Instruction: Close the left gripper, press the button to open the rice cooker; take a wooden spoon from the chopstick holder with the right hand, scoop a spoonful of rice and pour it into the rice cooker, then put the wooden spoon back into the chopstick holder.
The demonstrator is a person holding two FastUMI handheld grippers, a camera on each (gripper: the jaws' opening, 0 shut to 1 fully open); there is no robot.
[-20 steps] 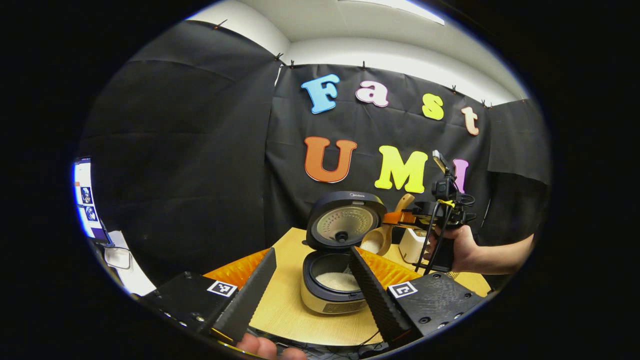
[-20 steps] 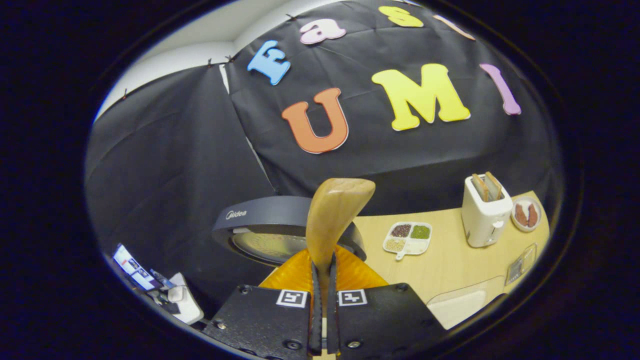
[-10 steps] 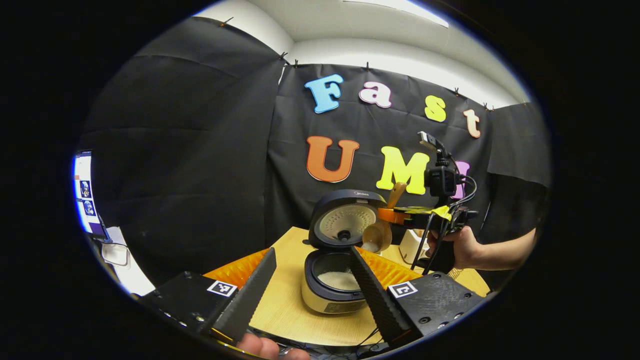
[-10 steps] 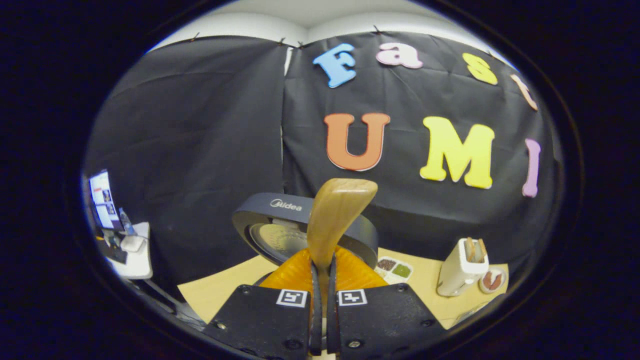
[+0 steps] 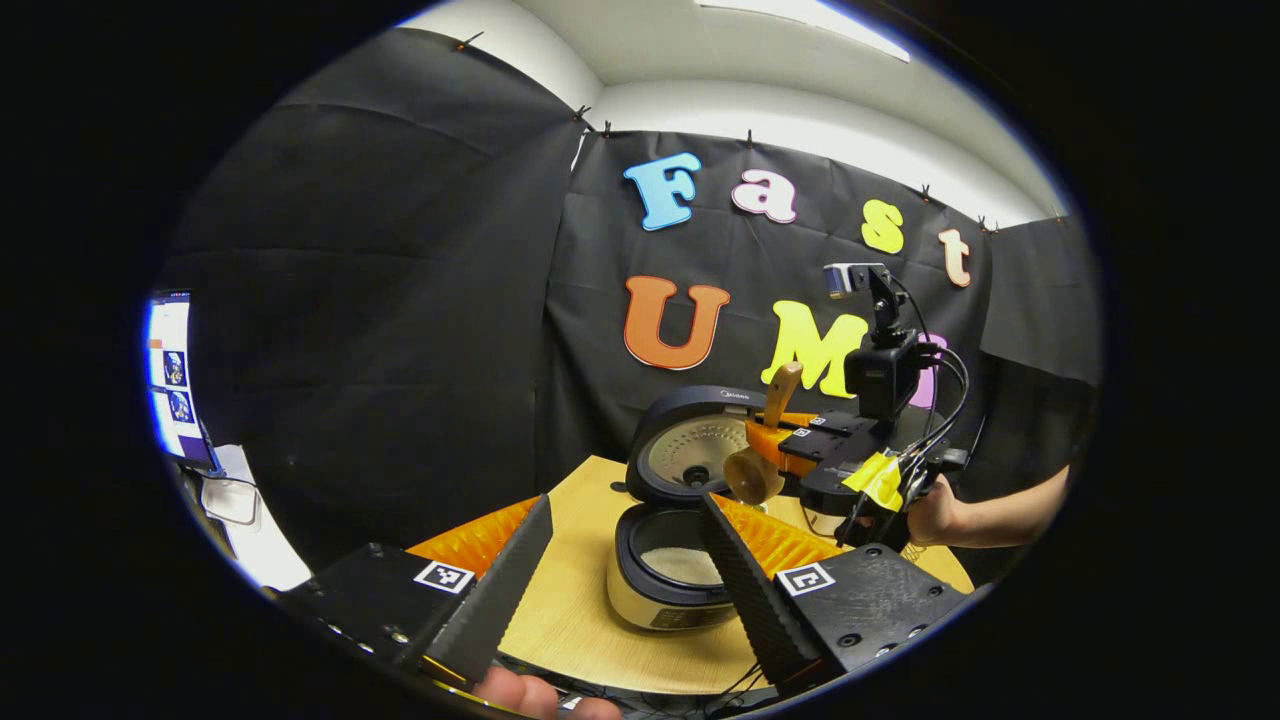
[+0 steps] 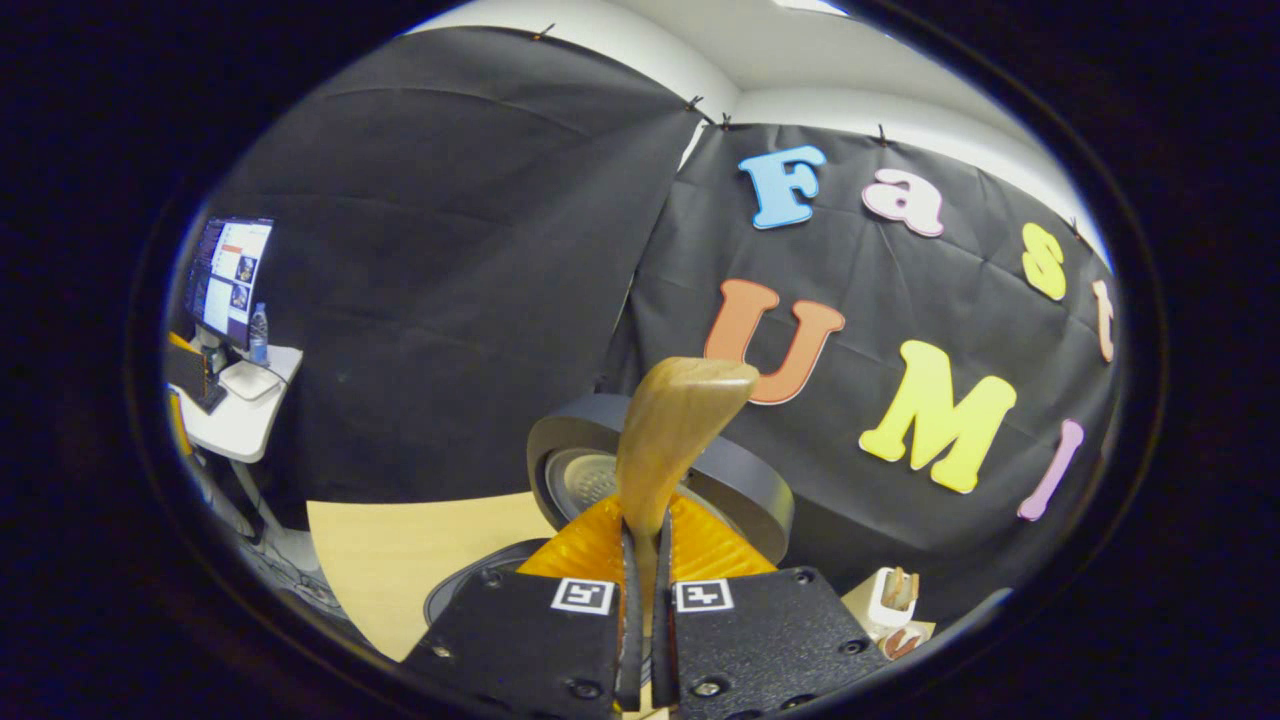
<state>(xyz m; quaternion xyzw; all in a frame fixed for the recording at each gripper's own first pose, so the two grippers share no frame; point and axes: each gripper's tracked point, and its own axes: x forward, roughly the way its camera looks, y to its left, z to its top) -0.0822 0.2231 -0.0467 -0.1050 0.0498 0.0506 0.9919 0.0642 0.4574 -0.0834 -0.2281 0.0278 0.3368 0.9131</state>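
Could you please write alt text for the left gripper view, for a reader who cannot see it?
An open rice cooker with rice inside sits on a wooden table. Above it, the right claw grips a wooden spoon tipped over the pot. The left claw stands open in front.

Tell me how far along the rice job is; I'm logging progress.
Done: the rice cooker stands open with rice in its pot. In hand: the right gripper is shut on the wooden spoon, whose bowl hangs tipped above the pot, so the pour looks underway or just finished. Left: returning the spoon to the chopstick holder. The left gripper is open.
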